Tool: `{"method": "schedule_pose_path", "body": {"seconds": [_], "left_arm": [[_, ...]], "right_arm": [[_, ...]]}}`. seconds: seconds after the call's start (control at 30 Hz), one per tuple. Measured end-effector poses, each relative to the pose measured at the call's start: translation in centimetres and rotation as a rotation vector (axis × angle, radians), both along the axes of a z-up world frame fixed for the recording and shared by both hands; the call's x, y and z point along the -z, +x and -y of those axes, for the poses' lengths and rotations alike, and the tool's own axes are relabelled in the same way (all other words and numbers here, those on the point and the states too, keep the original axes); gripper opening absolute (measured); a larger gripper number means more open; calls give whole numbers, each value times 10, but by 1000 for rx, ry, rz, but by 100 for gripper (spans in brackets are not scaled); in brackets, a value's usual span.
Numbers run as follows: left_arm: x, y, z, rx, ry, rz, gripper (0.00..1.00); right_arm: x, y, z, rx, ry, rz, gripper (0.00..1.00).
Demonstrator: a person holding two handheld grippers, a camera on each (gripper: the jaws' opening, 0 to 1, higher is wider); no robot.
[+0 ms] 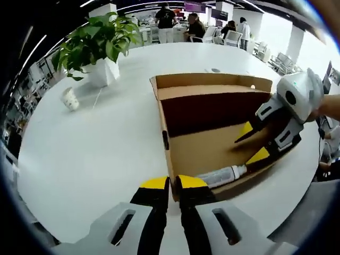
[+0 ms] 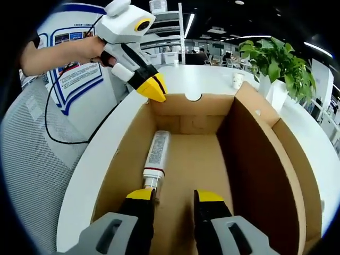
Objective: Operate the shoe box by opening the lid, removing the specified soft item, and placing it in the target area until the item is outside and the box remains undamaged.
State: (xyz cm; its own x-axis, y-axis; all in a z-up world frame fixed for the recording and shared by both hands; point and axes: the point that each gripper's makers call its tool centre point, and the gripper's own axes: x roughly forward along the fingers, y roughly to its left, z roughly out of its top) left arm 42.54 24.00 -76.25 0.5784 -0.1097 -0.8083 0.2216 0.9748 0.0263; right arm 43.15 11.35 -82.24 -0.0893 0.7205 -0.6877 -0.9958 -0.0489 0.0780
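The open cardboard shoe box [image 1: 212,143] lies on the white table, its lid [image 1: 204,81] folded back. On the box floor, along one wall, rests a white tube [image 1: 223,174] [image 2: 158,151]. My left gripper [image 1: 172,183] is shut on the rim of the box's end wall; in the right gripper view it [image 2: 153,87] pinches the far rim [image 2: 183,100]. My right gripper [image 2: 175,196] is open inside the box, its left jaw right beside the tube's cap, nothing between the jaws. The left gripper view has it [image 1: 253,142] reaching in from the right.
A potted plant [image 1: 98,42] [image 2: 276,58] and a paper cup [image 1: 69,98] [image 2: 237,79] stand on the round white table [image 1: 95,149]. A black cable [image 2: 58,133] hangs off the table's edge near a mesh chair [image 2: 32,170]. People sit at desks far behind.
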Motion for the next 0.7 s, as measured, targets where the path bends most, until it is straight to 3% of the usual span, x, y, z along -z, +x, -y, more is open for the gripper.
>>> {"method": "schedule_pose_path", "body": {"seconds": [0.07,0.17,0.33,0.4,0.53,0.7], "left_arm": [[-4,4,2,36,12,4,11],[-12,12,11,157,49,13,12],[-13,19,25,297,73,-27,16],[-11,18,37,371,52,-48,16],[-2,16,48,499,80,-105,21],[5,20,63,628,89,-127,24]], "right_arm": [[0,1,2,1,-2,0,26],[-1,2,4,0,-5,-1,27],[-3,1,6,-3,-5,-3,28],[-3,0,6,-10,-5,-4,29],[-3,-1,6,-16,-4,-1,30],[-3,-1,5,-13,-1,0,31]]}}
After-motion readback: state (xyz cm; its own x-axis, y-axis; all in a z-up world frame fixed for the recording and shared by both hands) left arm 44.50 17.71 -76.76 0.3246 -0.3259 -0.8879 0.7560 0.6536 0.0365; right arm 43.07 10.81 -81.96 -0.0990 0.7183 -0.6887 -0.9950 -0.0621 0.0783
